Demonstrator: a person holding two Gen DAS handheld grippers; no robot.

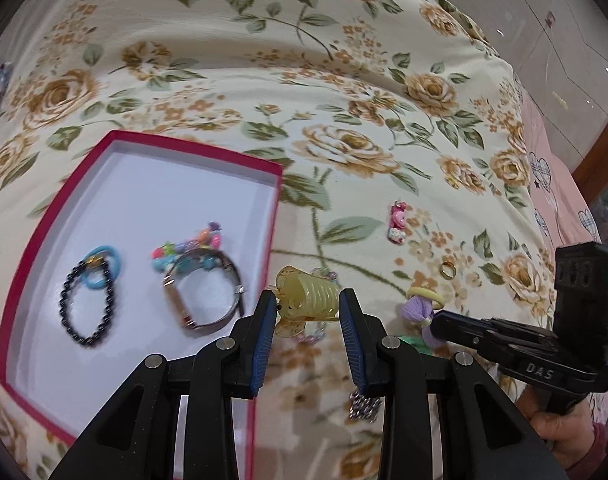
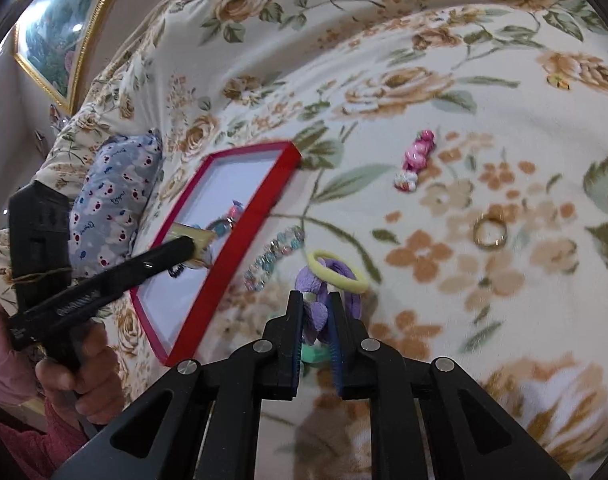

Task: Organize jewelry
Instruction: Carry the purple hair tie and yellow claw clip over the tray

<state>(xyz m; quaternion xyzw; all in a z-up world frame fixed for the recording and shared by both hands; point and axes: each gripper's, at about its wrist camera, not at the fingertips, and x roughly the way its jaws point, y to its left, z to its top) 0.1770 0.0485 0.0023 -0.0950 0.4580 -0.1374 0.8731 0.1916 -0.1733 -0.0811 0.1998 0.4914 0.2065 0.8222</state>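
The red box (image 1: 278, 184) on the flowered blanket (image 1: 264, 60) serves as the landmark, and it is partly filled: inside it lie a black bead bracelet (image 1: 89, 308) with a blue hair tie (image 1: 102, 266) overlapping its top, a colourful bead bracelet (image 1: 188, 254) and a watch (image 1: 206, 294) touching it. The left gripper (image 1: 307, 312) is clamped on a yellow hair claw (image 1: 306, 300), holding it just outside the box's right wall; in the right wrist view the claw appears over the box's open interior, so I judge it is being carried in and not yet set down. To the right of the box, still on the blanket, the right gripper (image 2: 318, 320) is nearly closed, pinching a purple scrunchie (image 2: 332, 284) that has a yellow hair tie (image 2: 338, 270) lying on it and something green underneath that is too hidden to name. Also left outside, to the right of the box, are a pale beaded bracelet (image 2: 274, 256) just beside the wall, a pink hair clip (image 1: 398, 222) farther out, a gold ring (image 1: 448, 269) well apart, and a bit of metal chain (image 1: 364, 404) near the box's lower right corner. By my reckoning less than half of the sorting is done: four pieces are in, two are in the grippers, and at least four wait on the blanket.
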